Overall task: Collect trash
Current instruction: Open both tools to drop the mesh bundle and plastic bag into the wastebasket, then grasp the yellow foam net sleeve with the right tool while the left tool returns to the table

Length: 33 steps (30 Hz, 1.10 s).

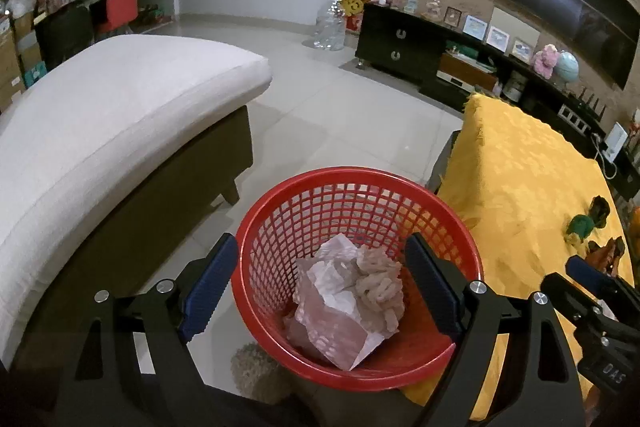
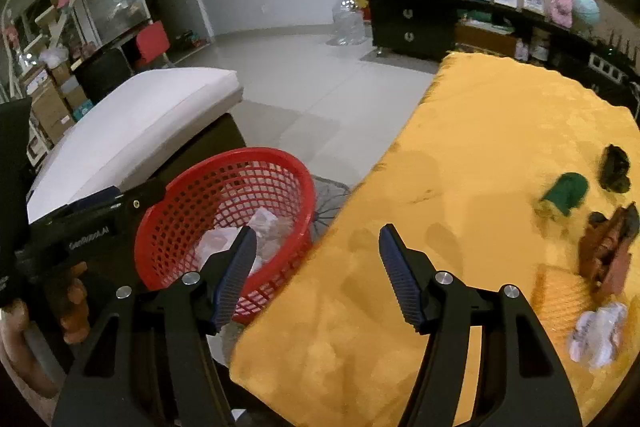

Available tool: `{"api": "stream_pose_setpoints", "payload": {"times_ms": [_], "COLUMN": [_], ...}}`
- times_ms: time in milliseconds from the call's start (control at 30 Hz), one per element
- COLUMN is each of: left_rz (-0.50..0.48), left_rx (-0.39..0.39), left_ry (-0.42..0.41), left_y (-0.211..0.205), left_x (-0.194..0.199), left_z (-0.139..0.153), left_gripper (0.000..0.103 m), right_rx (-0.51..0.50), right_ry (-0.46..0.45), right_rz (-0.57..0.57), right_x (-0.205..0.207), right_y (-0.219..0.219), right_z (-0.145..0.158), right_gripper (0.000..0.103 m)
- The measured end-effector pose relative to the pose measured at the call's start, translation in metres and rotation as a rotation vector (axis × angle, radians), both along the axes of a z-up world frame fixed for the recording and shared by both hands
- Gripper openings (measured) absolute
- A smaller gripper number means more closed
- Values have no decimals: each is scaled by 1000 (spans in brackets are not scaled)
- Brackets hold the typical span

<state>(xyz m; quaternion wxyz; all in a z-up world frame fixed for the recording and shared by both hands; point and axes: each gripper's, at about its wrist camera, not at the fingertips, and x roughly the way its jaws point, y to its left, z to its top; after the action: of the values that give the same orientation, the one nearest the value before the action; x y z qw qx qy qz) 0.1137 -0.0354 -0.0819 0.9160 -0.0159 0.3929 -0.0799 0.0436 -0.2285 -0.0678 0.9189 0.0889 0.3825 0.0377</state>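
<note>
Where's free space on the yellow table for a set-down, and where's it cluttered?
Free: yellow tablecloth from the edge beside the red basket across to the far edge. Crowded: right side, around the green object, brown object and crumpled white paper.

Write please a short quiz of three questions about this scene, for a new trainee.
1. True or false: the red basket is empty.
2. What lies on the yellow tablecloth nearest the right gripper? A) white crumpled paper B) a glass bottle C) a spoon
3. Does the left gripper hold anything?

Key: 1. False, crumpled paper lies inside. 2. A. 3. No, it is open above the basket with nothing between the pads.
</note>
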Motion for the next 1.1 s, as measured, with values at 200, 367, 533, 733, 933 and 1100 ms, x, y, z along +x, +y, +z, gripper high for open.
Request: {"api": "stream_pose_setpoints", "payload": {"times_ms": [200, 367, 533, 733, 933, 1100], "left_rz": [-29, -67, -89, -131, -185, -221], "left_rx": [-6, 18, 16, 33, 58, 84], "left_ry": [0, -12, -7, -17, -30, -32], "left_y": [-7, -20, -29, -46, -69, -85], "left_x": [-5, -13, -16, -24, -34, -39], "left_z": [-1, -2, -3, -3, -3, -5], "left_gripper": [82, 82, 82, 82, 82, 82], "right_rx": [-26, -41, -82, -109, -132, -55], "right_ry": [-19, -25, -37, -42, -33, 4], "right_rz": [-47, -95, -170, -309, -476, -556], "right_x": [-20, -43, -77, -121, -156, -168], "right_y": [-16, -37, -69, -123, -174, -209], "right_z": [4, 6, 8, 9, 0, -18], "right_gripper": [62, 63, 67, 68, 69, 70]}}
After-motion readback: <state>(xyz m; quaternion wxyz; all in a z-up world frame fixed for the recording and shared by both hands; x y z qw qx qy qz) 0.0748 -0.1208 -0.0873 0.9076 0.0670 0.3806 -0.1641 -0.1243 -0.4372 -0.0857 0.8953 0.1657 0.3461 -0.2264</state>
